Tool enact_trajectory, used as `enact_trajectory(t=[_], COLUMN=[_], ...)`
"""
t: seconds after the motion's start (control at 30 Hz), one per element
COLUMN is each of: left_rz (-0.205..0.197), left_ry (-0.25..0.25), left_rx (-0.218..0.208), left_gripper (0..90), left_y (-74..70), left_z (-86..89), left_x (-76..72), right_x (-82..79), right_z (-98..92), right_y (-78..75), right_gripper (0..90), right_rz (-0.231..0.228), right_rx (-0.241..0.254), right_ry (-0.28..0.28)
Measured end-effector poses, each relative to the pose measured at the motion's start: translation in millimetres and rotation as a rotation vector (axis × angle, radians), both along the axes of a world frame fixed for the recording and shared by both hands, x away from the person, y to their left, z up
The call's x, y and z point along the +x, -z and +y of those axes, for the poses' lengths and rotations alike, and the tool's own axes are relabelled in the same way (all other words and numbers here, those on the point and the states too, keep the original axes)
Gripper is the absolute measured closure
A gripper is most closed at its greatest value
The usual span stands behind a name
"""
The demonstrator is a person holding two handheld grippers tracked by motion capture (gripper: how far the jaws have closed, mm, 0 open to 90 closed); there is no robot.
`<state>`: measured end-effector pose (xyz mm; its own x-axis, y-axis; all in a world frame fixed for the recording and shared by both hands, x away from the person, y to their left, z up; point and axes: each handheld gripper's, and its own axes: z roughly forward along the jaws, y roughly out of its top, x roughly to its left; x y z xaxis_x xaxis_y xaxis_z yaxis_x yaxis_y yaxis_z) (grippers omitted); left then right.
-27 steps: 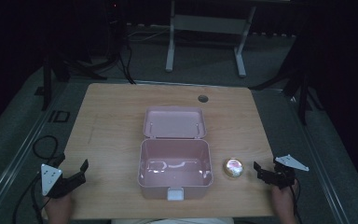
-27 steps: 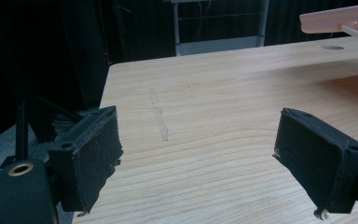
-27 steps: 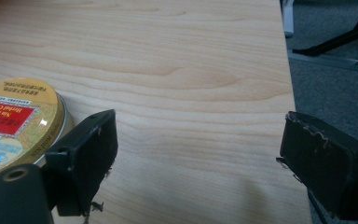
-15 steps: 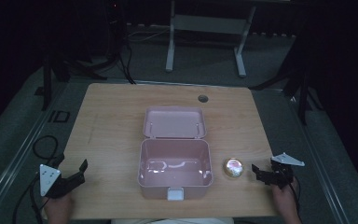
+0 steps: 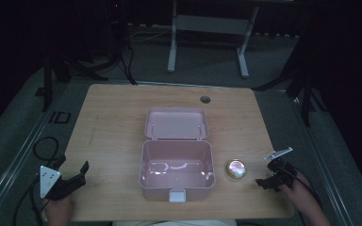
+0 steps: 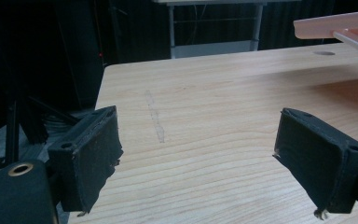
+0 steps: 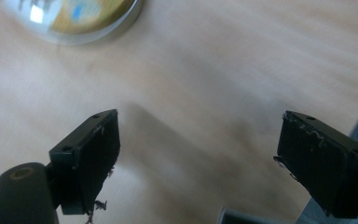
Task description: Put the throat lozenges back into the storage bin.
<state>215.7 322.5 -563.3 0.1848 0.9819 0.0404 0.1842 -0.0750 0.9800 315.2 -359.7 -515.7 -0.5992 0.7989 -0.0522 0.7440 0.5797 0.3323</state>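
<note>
A pink plastic box [image 5: 177, 182] stands open at the table's middle, its lid [image 5: 176, 124] laid back behind it, with something pale on its floor. A small round domed thing [image 5: 236, 169] with a gold, shiny top lies on the wood just right of the box. My right gripper [image 5: 263, 175] is open near the table's right front corner, a short way right of the dome and pointing at it. In the right gripper view the dome [image 7: 74, 16] sits at the top left beyond the open gripper [image 7: 198, 140]. My left gripper [image 5: 72, 165] is open at the left front corner, its span [image 6: 198, 140] holding nothing.
The wooden table [image 5: 113, 127] has a cable hole [image 5: 205, 100] at its back edge. A white desk frame [image 5: 207, 28] and dark stands are on the floor behind. Cables lie on the floor at the left. The pink lid's edge [image 6: 340, 25] juts into the left gripper view.
My right gripper has shifted a little left and toward the front edge, closer to the dome. The left gripper and the box have stayed put.
</note>
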Motion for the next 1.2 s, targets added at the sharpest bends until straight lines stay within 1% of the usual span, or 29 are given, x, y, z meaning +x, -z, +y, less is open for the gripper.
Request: enact_trajectory(t=[0.03,0.07,0.1,0.13,0.2,0.23,0.3,0.33,0.4,0.43,0.47,0.53,0.77,0.83,0.87,1.0,1.1,1.2], left_rz=[0.0,0.0,0.0,0.0,0.001,0.001,0.002,0.002,0.002,0.002,0.003,0.003,0.004,0.005,0.005,0.006,0.006,0.006], left_ry=[0.001,0.001,0.002,0.003,0.005,0.005,0.007,0.007,0.007,0.007,0.009,0.009,0.011,0.012,0.013,0.014,0.014,0.015], left_rx=[0.0,0.0,0.0,-0.001,-0.003,-0.003,-0.005,-0.005,-0.004,-0.004,-0.005,-0.007,-0.01,-0.013,-0.012,-0.012,-0.011,-0.013], left_gripper=[14.6,14.6,14.6,14.6,14.6,14.6,14.6,14.6,14.6,14.6,14.6,14.6,14.6,14.6,14.6,14.6,14.6,14.6], left_y=[0.0,0.0,0.0,0.0,0.0,0.0,0.0,0.0,0.0,0.0,0.0,-0.1,-0.1,-0.1,-0.1,-0.1,-0.1,-0.1], left_z=[0.0,0.0,0.1,0.2,0.3,0.3,0.4,0.3,0.3,0.3,0.3,0.5,1.0,1.2,1.2,1.0,0.9,1.2], left_x=[0.0,0.0,-0.1,0.0,0.0,0.0,0.1,0.1,0.1,0.1,0.1,0.0,0.0,0.0,0.0,0.0,0.1,0.0], right_x=[1.1,1.1,1.2,1.7,1.5,1.5,1.7,1.6,0.8,0.8,0.8,1.5,7.7,8.9,9.6,13.2,18.2,25.7], right_z=[4.8,4.8,7.0,9.8,11.8,11.8,12.4,12.8,13.9,13.9,15.3,16.1,18.2,20.7,24.5,30.1,36.3,45.6], right_y=[-0.2,-0.2,-0.2,0.2,0.2,0.2,0.1,0.2,0.5,0.5,0.1,-1.4,-7.3,-8.3,-9.1,-11.6,-14.4,-16.9], right_gripper=[12.5,12.5,12.5,12.4,12.4,12.4,12.4,12.4,12.4,12.4,12.5,12.4,13.3,13.4,13.5,13.0,13.1,13.3], right_rz=[0.065,0.065,0.085,0.141,0.199,0.199,0.255,0.313,0.358,0.358,0.389,0.397,0.405,0.411,0.406,0.391,0.377,0.364], right_rx=[-0.043,-0.043,-0.066,-0.1,-0.132,-0.132,-0.161,-0.183,-0.21,-0.21,-0.234,-0.23,-0.217,-0.217,-0.229,-0.218,-0.227,-0.236], right_ry=[-0.041,-0.041,-0.059,-0.103,-0.138,-0.138,-0.172,-0.2,-0.225,-0.225,-0.234,-0.235,-0.231,-0.242,-0.251,-0.261,-0.26,-0.285])
